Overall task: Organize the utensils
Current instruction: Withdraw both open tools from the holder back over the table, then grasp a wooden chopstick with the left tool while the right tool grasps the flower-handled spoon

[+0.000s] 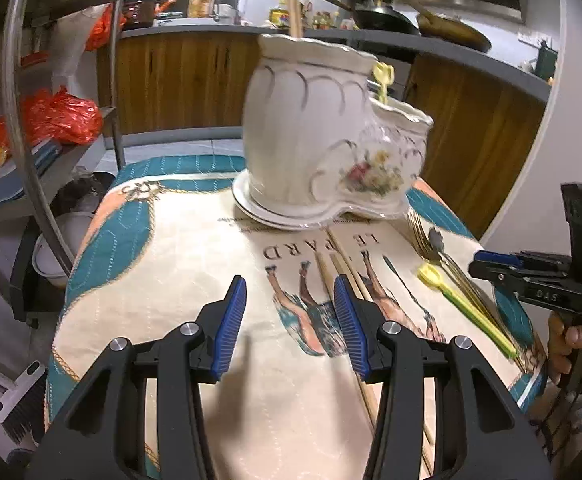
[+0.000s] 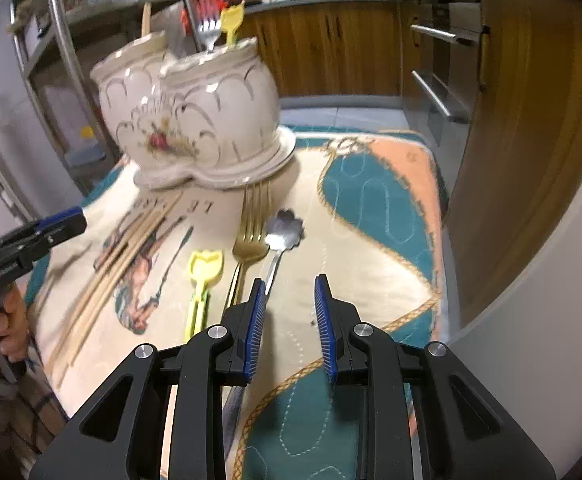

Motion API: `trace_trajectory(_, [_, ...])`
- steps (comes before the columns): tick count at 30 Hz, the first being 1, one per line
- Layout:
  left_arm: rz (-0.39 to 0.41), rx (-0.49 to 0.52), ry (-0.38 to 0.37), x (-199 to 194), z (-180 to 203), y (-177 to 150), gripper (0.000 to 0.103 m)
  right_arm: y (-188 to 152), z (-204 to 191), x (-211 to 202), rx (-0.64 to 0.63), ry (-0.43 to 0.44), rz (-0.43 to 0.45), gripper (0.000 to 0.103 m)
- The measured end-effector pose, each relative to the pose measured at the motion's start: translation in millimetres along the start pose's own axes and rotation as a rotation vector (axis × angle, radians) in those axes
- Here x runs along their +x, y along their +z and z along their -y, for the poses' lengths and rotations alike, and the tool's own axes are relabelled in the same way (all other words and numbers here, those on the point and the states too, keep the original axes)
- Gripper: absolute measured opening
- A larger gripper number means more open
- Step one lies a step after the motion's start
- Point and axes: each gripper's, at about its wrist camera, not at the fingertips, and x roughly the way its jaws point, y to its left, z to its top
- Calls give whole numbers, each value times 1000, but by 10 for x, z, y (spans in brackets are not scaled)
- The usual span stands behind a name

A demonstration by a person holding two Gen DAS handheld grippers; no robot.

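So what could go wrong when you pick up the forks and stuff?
The chopsticks lie bunched together, so grabbing one may scatter the rest. The gold fork, silver spoon and yellow spoon lie close, so open jaws might nudge a neighbour. The holder could tip if bumped.

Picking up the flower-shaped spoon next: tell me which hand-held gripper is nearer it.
Right hand-held gripper: the flower-shaped spoon lies just ahead. Left hand-held gripper sits over the chopsticks.

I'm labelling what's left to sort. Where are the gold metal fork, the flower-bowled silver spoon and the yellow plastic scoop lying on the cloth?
gold metal fork [image 2: 251, 220], right wrist view, on its tines.
flower-bowled silver spoon [image 2: 286, 229], right wrist view, on its bowl.
yellow plastic scoop [image 2: 205, 266], right wrist view, on its blade.
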Motion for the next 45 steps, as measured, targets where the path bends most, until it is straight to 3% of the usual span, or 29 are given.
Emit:
trace_trajectory(8, [-38,46,-29,30,119,-47,46,25,-110,107,-52,-20,-44,26])
trace_trajectory(15, [-85,116,-44,88,267,-117,41,10,-154,90,-126,-53,-67,10])
trace_trajectory(18, [-128,151,-44,128,337,-177,30,53,-137,95,-141,-43,-111,10])
trace_trajectory(23, [-178,226,6,153,409,-174,25,282,-89,204,-136,4,-274,10])
trace_trajectory(26, [-246,267,-10,167,393,-105,21,425,-142,303,-177,-11,-396,10])
trace_trajectory(28, [-286,284,-26,177,361,-68,13,500,-208,370,-217,-47,-469,10])
trace_trajectory(34, [-372,260,-106,183,116,26,6,563,-359,463,-309,-90,-568,8])
trace_trajectory(40, [-483,322,-85,204,106,94,7,612,-347,534,-270,-103,-641,8])
trace_trajectory(45, [-640,429,3,328,286,158,14,635,-449,604,-306,-152,-686,8])
